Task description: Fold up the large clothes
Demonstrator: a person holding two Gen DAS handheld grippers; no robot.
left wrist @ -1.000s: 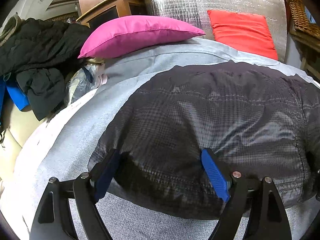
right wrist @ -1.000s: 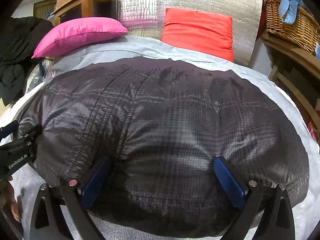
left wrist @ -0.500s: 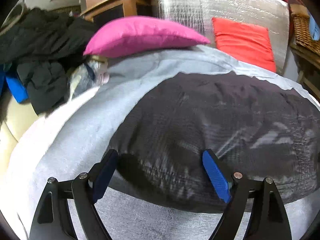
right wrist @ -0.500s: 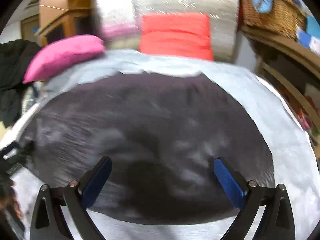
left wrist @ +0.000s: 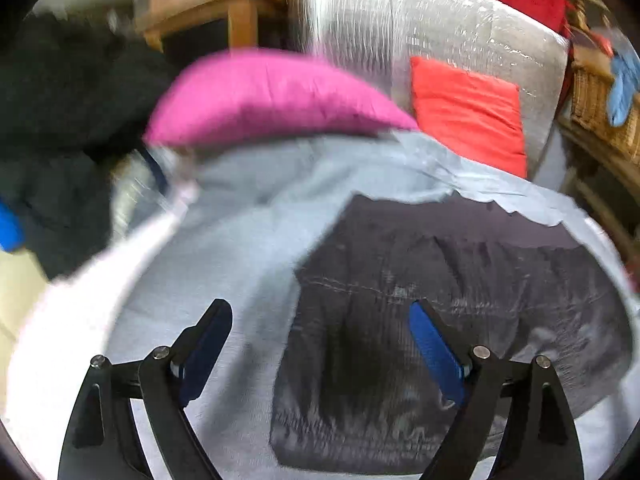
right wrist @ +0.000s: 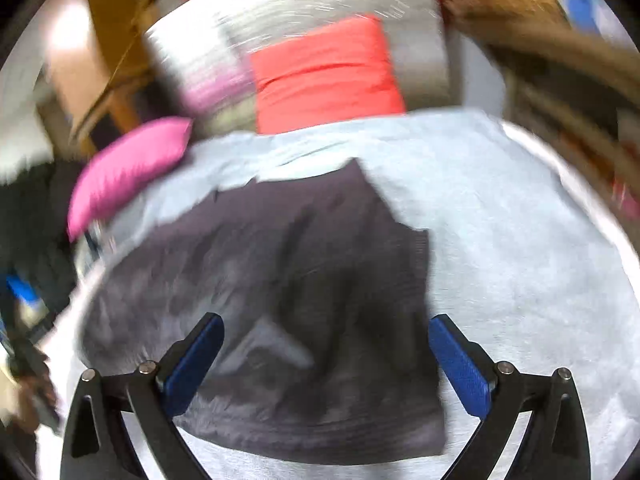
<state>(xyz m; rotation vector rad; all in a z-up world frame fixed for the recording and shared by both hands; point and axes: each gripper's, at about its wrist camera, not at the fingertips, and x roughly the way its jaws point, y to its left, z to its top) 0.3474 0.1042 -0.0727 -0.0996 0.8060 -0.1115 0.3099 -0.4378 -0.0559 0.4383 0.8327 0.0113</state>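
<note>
I hold two grippers above a bed covered in a pale grey sheet (left wrist: pixel 240 248). My left gripper (left wrist: pixel 320 344) has its jaws spread and opening wider, with nothing pinched; its fingers frame the near left corner of a dark jacket (left wrist: pixel 460 300) below. My right gripper (right wrist: pixel 326 354) is also spread wide and grips nothing, hovering over the jacket's (right wrist: pixel 300 280) near right part. I judge both are clear of the cloth so the folded bundle can lie undisturbed.

The jacket lies flat on the middle of the sheet, a dark grey, quilted, slightly shiny rectangle with fairly straight edges, which suggests it is already folded. Motion blur hides finer detail. Beyond it, a pink pillow (left wrist: pixel 272 96) and a red pillow (left wrist: pixel 468 112) rest at the head of the bed. Dark clothes (left wrist: pixel 68 92) are piled at the left.
</note>
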